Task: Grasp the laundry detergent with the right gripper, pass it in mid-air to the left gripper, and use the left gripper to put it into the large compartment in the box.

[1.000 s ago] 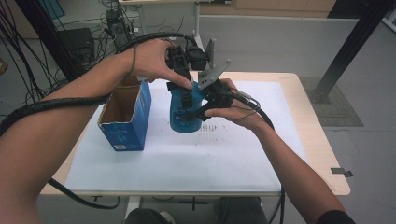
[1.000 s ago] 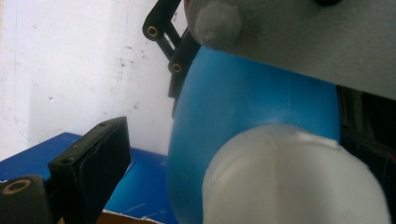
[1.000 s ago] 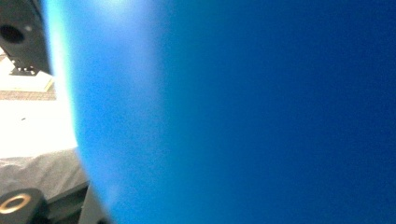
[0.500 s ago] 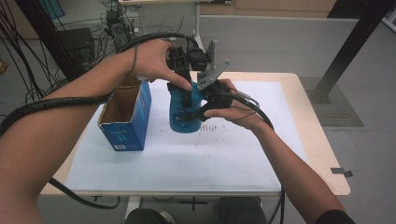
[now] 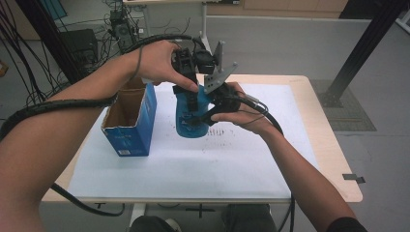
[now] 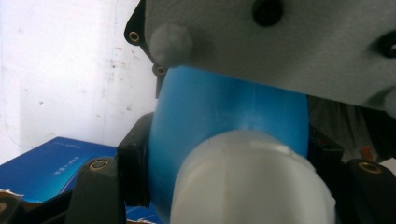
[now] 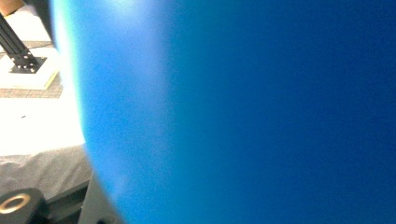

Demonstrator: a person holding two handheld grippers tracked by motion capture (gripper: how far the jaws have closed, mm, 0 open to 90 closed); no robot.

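Both tongs are on the translucent blue plastic bottle (image 5: 192,118), held upright over the white table mat (image 5: 203,164). My left gripper (image 5: 189,94) has just been closing; its jaws now pinch the bottle near its white screw cap (image 6: 252,182). My right gripper (image 5: 209,116) is clamped on the bottle's body. Open blue cardboard box (image 5: 129,121) stands just beside, to the left.

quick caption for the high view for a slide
Both hand-held tools, left tool and right tool, grip a blue bottle beside an open blue box.
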